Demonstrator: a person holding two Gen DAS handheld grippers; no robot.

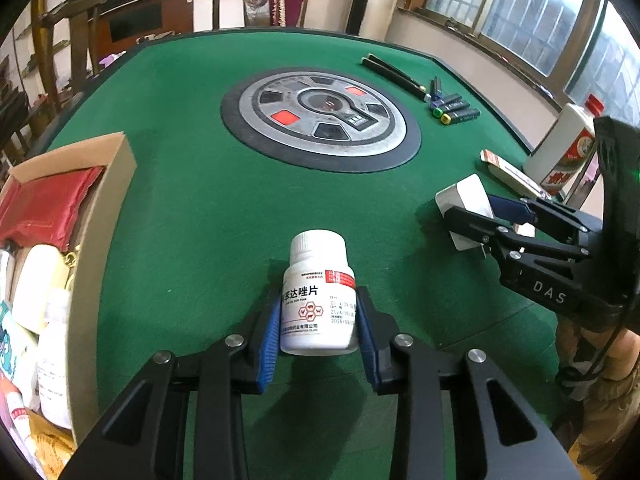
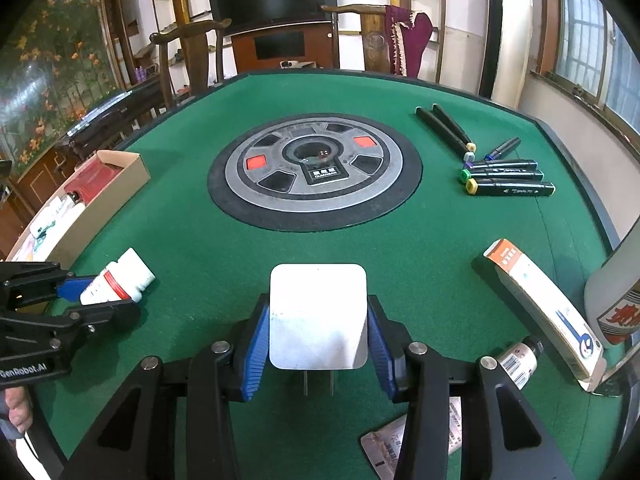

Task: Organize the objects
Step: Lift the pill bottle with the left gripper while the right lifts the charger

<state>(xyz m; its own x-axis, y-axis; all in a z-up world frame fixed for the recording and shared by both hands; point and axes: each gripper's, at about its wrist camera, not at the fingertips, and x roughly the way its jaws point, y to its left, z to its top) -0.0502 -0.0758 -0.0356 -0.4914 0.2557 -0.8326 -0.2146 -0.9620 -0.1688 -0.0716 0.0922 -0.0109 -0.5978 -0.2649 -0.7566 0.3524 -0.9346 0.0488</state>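
Note:
A white pill bottle (image 1: 316, 280) with a red-banded label sits between the blue pads of my left gripper (image 1: 319, 305), which is shut on its body, cap pointing away. In the right wrist view the same bottle (image 2: 120, 280) is at the left, tilted in the left gripper (image 2: 82, 294), just right of the cardboard box (image 2: 104, 200). My right gripper (image 2: 318, 314) is shut on a white plug adapter (image 2: 318, 300) whose two metal prongs point back toward the camera. In the left wrist view the adapter (image 1: 464, 196) and the right gripper (image 1: 482, 210) are at the right.
The cardboard box (image 1: 100, 220) at the left edge holds a red pouch and several packets. A round console (image 2: 316, 168) fills the middle of the green felt. Markers (image 2: 504, 176), a toothpaste carton (image 2: 540, 304), a white liquor bottle (image 2: 616, 300), a small vial (image 2: 518, 358) and a blister pack (image 2: 392, 444) lie at the right.

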